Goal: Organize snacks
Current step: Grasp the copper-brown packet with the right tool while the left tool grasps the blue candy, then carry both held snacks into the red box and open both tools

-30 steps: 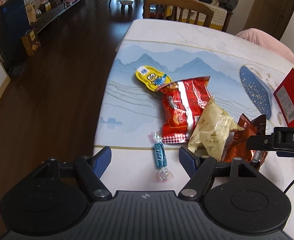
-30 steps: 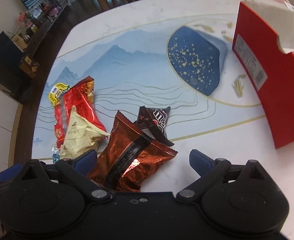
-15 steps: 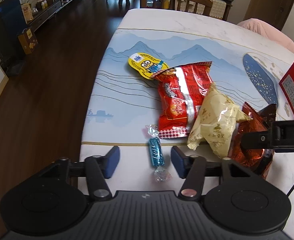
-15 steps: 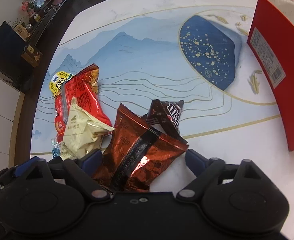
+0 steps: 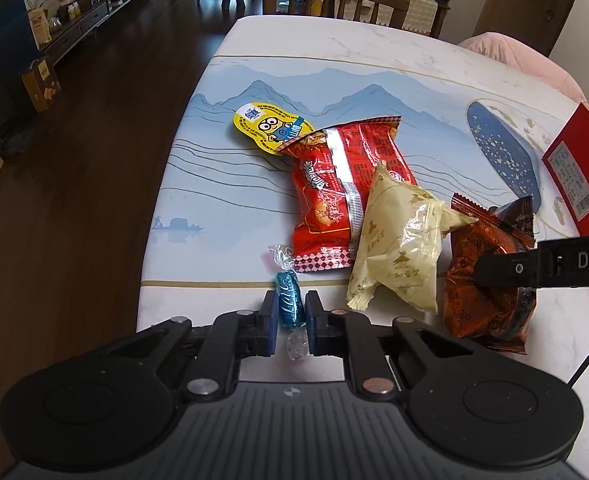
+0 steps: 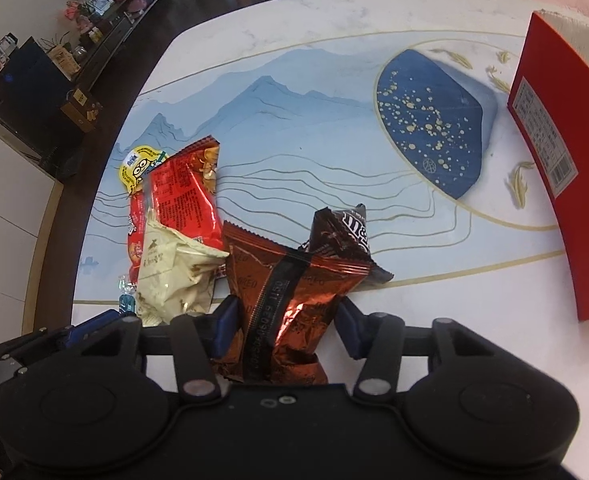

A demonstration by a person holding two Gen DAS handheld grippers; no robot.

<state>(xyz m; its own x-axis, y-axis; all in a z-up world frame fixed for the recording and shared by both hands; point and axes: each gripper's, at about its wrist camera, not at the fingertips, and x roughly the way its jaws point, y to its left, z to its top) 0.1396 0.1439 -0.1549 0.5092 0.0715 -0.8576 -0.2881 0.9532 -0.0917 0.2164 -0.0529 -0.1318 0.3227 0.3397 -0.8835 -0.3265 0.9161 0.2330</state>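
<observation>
The blue wrapped candy (image 5: 289, 305) lies near the desk's front edge, its long axis running from 6 to 12 o'clock straight along the left claw (image 5: 290, 322). That claw's jaws have just been closing and now clamp the candy's body, one twisted end sticking out ahead, the other trailing back between the fingers. At about 2 o'clock from it the copper-brown Oreo packet (image 6: 290, 300) sits in the right claw (image 6: 288, 326); those jaws have also just been closing, and the blue pads now press its crumpled sides, the packet's length likewise pointing away along the fingers. So each hand already has its own snack, and neither needs to reach across.

Between the two lies the cream pouch (image 5: 398, 248), overlapping the red snack bag (image 5: 334, 192); the yellow cartoon pack (image 5: 270, 128) peeks out beyond at 11 o'clock. A dark chocolate bag (image 6: 340, 236) rests behind the Oreo packet. The red box (image 6: 562, 152) stands well off at 2 o'clock on the desk (image 5: 334, 60), probably where these go.
</observation>
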